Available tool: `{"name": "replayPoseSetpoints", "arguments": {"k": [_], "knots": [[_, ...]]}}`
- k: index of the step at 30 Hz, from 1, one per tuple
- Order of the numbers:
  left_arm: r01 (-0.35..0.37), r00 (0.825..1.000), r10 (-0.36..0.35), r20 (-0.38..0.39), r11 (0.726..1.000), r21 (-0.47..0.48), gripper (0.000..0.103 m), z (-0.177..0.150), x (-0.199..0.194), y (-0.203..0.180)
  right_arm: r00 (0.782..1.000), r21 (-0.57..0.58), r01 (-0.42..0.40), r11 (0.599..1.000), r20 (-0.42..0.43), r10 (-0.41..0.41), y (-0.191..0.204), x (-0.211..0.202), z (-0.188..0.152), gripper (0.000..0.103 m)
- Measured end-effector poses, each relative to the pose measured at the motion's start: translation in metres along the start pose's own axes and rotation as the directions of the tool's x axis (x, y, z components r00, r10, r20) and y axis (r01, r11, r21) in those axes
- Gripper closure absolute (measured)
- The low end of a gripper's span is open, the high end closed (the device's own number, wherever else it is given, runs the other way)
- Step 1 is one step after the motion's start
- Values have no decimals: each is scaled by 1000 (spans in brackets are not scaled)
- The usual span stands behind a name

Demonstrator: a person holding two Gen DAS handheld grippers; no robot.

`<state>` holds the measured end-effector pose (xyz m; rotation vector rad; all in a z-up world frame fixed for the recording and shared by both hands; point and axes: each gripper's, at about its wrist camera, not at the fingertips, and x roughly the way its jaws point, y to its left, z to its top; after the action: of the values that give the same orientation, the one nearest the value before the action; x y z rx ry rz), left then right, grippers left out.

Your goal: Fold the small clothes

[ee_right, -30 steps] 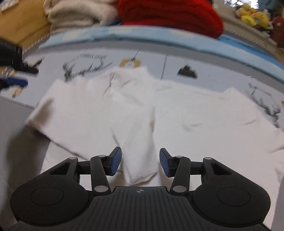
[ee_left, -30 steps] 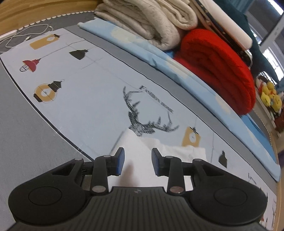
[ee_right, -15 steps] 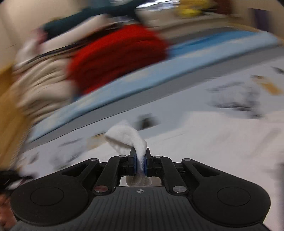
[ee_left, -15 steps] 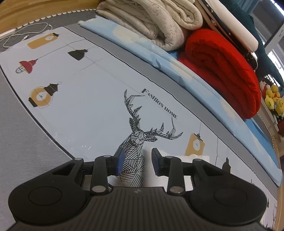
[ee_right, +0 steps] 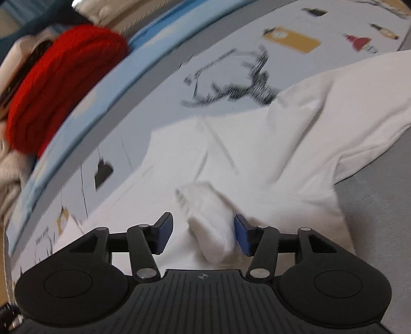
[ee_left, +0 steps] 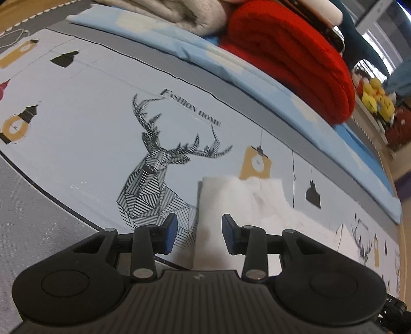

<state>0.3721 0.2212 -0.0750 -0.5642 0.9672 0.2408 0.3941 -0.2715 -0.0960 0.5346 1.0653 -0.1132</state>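
Matt white cloth garment (ee_right: 269, 164); smooth printed sheet (ee_left: 90, 128); ribbed red knit blanket (ee_left: 290, 56) at 1 o'clock; matt black plastic grippers (ee_left: 197, 232).

White garment (ee_left: 259, 205): near edge hidden beneath left gripper (ee_left: 197, 230) body; right part blurred. Red blanket (ee_left: 287, 48): top cut off by frame. Cream blanket (ee_left: 177, 10): mostly cropped above. Yellow toys (ee_left: 377, 97): blurred, kind unclear. Right wrist view smeared throughout: deer print (ee_right: 231, 79) illegible, red blanket streaked; garment's lower end hidden under right gripper (ee_right: 203, 235) body.
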Motion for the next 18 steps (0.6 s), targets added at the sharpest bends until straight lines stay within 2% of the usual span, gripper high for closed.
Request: {"name": "replayPoseSetpoints", "arguments": {"k": [2, 6, 8, 9, 10, 12, 13, 15, 18], "knots": [[3, 1000, -3, -5, 1000, 3, 61, -2, 1, -1, 999, -79, 45, 996, -21, -47, 8, 7, -4, 44], [3, 1000, -3, -9, 1000, 9, 61, -2, 1, -3, 989, -264, 125, 956, -38, -140, 22, 14, -16, 44], [4, 1000, -4, -10, 1000, 12, 61, -2, 0, -3, 983, -314, 173, 933, -8, -185, 22, 13, -19, 49], [6, 1000, -6, -12, 1000, 16, 61, -2, -1, -3, 978, -318, 201, 927, 14, -207, 20, 12, -18, 55], [8, 1000, -7, -13, 1000, 21, 61, -2, -1, -4, 975, -294, 220, 930, 40, -218, 16, 8, -14, 64], [12, 1000, -12, -19, 999, 35, 61, -3, 0, -6, 981, -180, 185, 966, 96, -170, -1, -7, -2, 95], [15, 1000, -14, -22, 999, 44, 61, -4, 0, -8, 984, -121, 142, 983, 128, -126, -10, -17, 4, 96], [24, 999, -22, -34, 997, 68, 60, -6, 1, -11, 979, -47, 99, 994, 181, -89, -22, -31, 12, 97], [39, 998, -32, -60, 992, 123, 54, -11, 4, -19, 971, 3, 120, 993, 208, -118, -35, -37, 18, 97]]}}
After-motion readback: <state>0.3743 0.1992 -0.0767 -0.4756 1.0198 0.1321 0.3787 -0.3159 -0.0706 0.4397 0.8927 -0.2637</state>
